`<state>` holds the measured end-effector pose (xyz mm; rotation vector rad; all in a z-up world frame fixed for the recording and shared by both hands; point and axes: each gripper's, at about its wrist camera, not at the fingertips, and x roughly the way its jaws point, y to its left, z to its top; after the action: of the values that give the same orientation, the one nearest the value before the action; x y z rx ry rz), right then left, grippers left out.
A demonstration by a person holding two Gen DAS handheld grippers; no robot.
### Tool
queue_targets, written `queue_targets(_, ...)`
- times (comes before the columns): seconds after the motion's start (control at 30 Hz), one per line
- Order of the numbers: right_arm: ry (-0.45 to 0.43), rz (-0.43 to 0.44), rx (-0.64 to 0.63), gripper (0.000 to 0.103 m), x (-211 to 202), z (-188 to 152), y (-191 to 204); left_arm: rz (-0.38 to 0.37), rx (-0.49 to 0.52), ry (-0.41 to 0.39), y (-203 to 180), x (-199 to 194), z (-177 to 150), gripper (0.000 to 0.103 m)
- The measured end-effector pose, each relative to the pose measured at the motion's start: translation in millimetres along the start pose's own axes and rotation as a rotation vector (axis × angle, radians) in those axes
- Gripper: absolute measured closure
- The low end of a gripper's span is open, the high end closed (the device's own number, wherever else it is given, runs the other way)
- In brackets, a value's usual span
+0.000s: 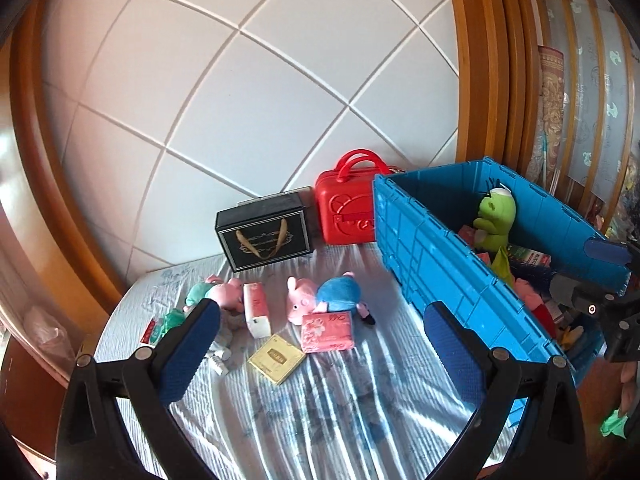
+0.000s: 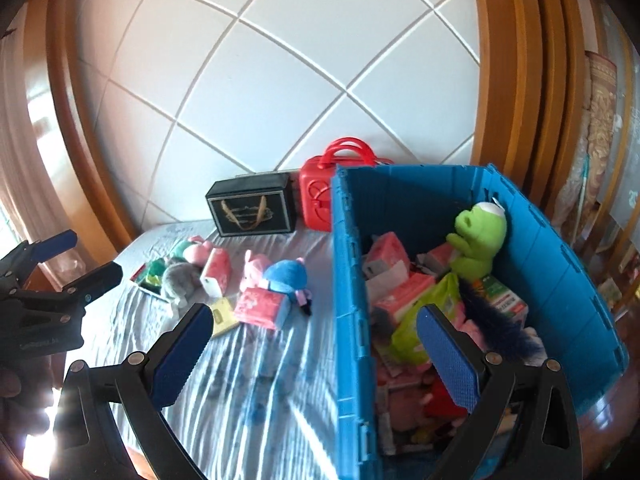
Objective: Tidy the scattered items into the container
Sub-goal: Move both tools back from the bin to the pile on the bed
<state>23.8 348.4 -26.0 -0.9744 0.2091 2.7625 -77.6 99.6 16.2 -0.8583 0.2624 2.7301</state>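
A blue plastic crate (image 1: 436, 264) (image 2: 352, 280) stands on the right of the bed, full of toys and packets, with a green plush frog (image 1: 494, 220) (image 2: 478, 240) on top. Scattered on the sheet are a pig plush in blue (image 1: 328, 294) (image 2: 280, 276), a pig plush in green (image 1: 218, 294), a pink tissue pack (image 1: 328, 332) (image 2: 260, 308), a white and pink pack (image 1: 256, 310), a yellow box (image 1: 276, 358) and a grey plush (image 2: 182, 280). My left gripper (image 1: 320, 344) is open and empty above the sheet. My right gripper (image 2: 316, 356) is open and empty, astride the crate's near wall.
A black gift box (image 1: 264, 236) (image 2: 252, 210) and a red toy case (image 1: 348, 208) (image 2: 320, 196) stand against the white tiled wall. Wooden frames curve along both sides. The left gripper shows at the left edge of the right wrist view (image 2: 60, 264).
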Motion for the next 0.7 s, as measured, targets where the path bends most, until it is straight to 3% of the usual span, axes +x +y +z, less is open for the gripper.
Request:
queue_targets(0.4,0.012,-0.015,-0.022,0.0,-34,-36,123,0.05,-0.059,-0.003,89,-64,-56,0.0)
queue_targets(0.7,0.014,-0.063,-0.017,0.0,-60,-44,149,0.011,-0.083,0.002,104,-91,-67,0.0)
